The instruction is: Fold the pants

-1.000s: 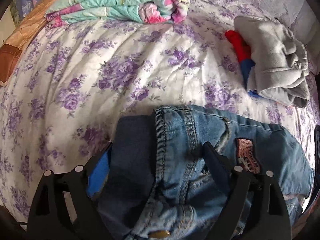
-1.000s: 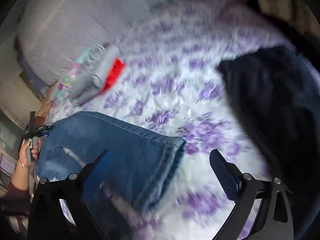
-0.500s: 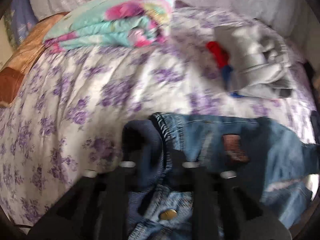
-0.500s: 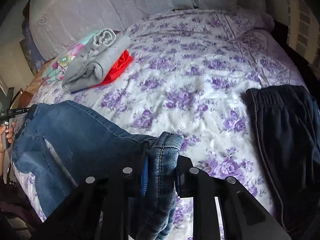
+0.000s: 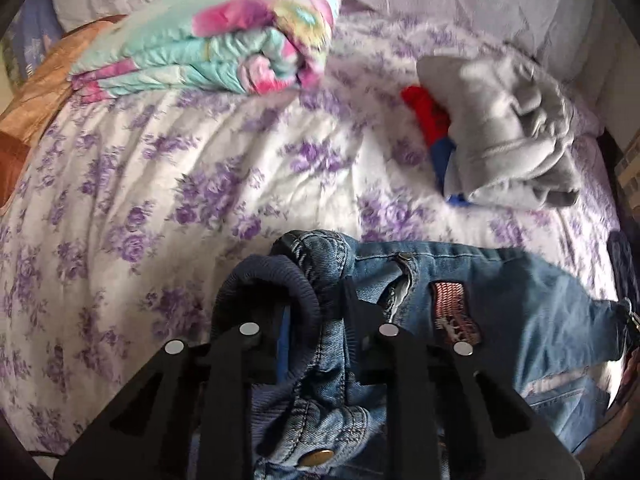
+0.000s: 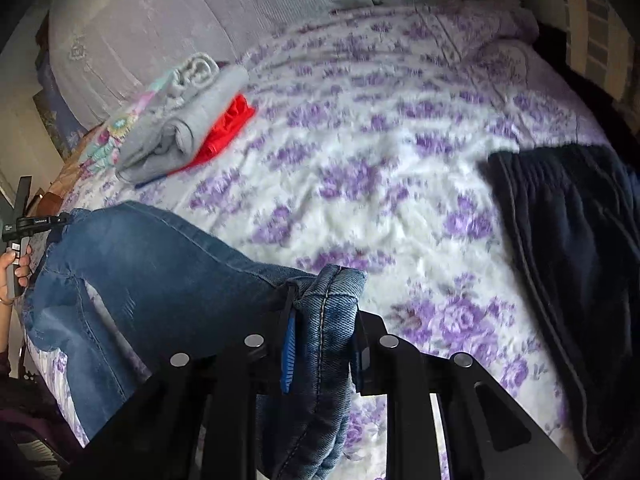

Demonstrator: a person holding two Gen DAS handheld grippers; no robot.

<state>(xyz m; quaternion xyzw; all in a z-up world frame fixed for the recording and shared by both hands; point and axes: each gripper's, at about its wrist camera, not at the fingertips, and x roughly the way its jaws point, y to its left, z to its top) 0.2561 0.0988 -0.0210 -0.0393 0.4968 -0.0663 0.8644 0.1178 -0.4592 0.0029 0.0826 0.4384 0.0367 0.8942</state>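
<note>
Blue jeans point(image 5: 520, 292) lie across the near edge of a bed with a purple-flowered cover point(image 5: 200, 168). My left gripper point(image 5: 316, 300) is shut on the bunched waistband, with the dark inner lining folded over its left finger and the brass button just below. In the right wrist view the jeans point(image 6: 152, 264) stretch left toward the other hand's tool. My right gripper point(image 6: 324, 316) is shut on the hem end of a leg, which droops between and below its fingers.
A folded turquoise and pink quilt point(image 5: 224, 44) lies at the head of the bed. A grey garment point(image 5: 508, 136) rests on red and blue clothes to the right. Dark pants point(image 6: 568, 248) lie at the bed's right side. Pale pillows point(image 6: 200, 12) line the back.
Both grippers went from wide open to shut, the left on the waistband, the right on the hem. The denim has bunched up between the fingers and lifted slightly off the cover.
</note>
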